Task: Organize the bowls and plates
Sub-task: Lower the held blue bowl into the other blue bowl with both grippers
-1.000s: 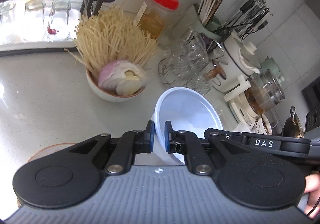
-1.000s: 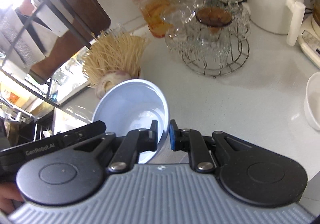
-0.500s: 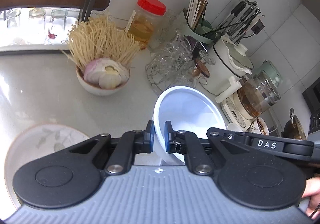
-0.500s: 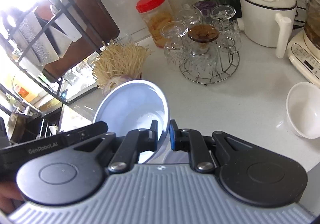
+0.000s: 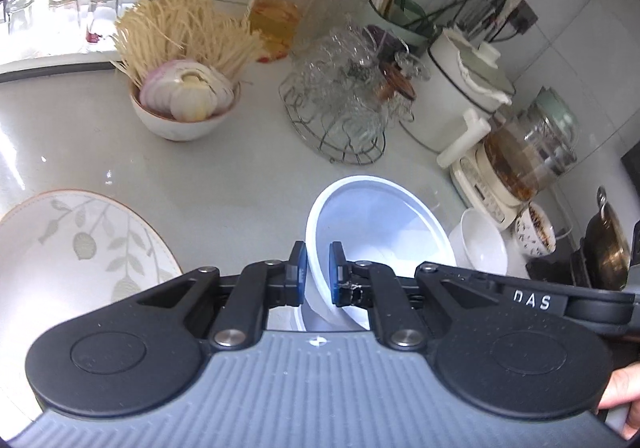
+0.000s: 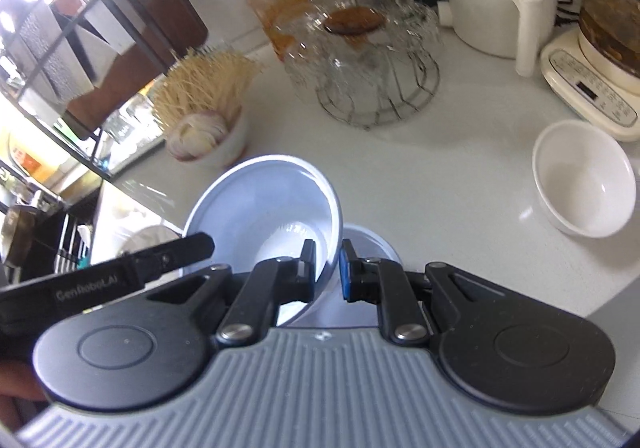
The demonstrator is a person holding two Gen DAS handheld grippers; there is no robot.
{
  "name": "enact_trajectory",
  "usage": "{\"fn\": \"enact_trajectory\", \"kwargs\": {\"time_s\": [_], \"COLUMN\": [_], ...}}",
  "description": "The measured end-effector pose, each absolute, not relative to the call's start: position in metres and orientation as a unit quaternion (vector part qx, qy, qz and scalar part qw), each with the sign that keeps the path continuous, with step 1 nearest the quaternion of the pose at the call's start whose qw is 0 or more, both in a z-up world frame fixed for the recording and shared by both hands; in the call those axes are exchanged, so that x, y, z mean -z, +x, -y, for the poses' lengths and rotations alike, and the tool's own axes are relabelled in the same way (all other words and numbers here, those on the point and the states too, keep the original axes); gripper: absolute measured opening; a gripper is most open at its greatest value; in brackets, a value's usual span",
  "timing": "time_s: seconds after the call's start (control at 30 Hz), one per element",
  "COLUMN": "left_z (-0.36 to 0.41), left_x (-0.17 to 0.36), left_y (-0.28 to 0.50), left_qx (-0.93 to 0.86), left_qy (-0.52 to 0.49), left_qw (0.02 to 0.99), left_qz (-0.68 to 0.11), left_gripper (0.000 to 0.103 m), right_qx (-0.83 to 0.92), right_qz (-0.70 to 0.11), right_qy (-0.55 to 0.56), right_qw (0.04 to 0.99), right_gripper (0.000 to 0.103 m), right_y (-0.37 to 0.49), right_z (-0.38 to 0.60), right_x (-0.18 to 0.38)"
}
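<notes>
Both tools are on the same white bowl (image 5: 376, 232); the left tool (image 5: 318, 276) is pinched narrow on its near rim, one pad inside the wall and one outside; the right tool (image 6: 327, 268) is clamped the same way on the opposite side of the rim, so the bowl hangs tilted between the two hands, above the table (image 5: 224, 176); below it, in the right view, part of another white rim (image 6: 372, 240) peeks out, though what it belongs to I cannot tell. So where does the job stand? Early, by my reckoning; the leaf-patterned plate (image 5: 80, 248) lies on its own at the left edge of the table; a small white bowl (image 6: 584, 180) sits alone near the kettle base (image 6: 588, 92), and in the left view a patterned bowl (image 5: 534, 232) stands just beside it; nothing here looks stacked or sorted yet. The bowl of noodles and onion (image 5: 186, 104) is full, so I would guess it stays where it is; the glass rack (image 5: 340, 108) and the red-lidded jar (image 5: 284, 4) stand well back. Still to come, as I judge it: set this carried bowl down in its place, then gather the loose bowls together and deal with the plate.
</notes>
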State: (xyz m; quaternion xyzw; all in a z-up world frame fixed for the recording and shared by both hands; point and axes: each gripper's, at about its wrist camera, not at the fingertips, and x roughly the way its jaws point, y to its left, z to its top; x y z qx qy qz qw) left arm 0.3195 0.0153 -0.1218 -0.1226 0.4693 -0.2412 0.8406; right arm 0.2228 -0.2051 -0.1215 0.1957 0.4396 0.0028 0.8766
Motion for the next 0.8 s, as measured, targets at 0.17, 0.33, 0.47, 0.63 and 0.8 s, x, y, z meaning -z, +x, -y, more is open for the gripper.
{"fn": "enact_trajectory", "kwargs": {"time_s": [0.17,0.33,0.47,0.63,0.8], "left_z": [-0.002,0.007,0.011,0.015,0.014], "left_x": [0.132,0.143,0.149,0.151,0.151], "left_y": [0.317,0.312,0.311,0.310,0.310], "left_qx": [0.243,0.241,0.239,0.236,0.231], "left_qy": [-0.114,-0.099,-0.091,-0.080,-0.082], "left_qw": [0.834,0.828,0.824,0.823,0.825], "left_qz": [-0.481,-0.497,-0.506,-0.510,-0.510], "left_gripper": [0.012,0.012,0.012,0.012,0.014], "right_qx": [0.009,0.013,0.014,0.016,0.015], "right_qz": [-0.448,-0.456,-0.463,-0.463,-0.469], "right_qy": [0.189,0.191,0.199,0.203,0.220], "right_qw": [0.874,0.869,0.864,0.862,0.856], "right_gripper": [0.015,0.015,0.015,0.017,0.017], "right_y": [0.217,0.213,0.212,0.211,0.212], "right_z": [0.213,0.216,0.220,0.221,0.224], "right_x": [0.131,0.142,0.149,0.153,0.155]}}
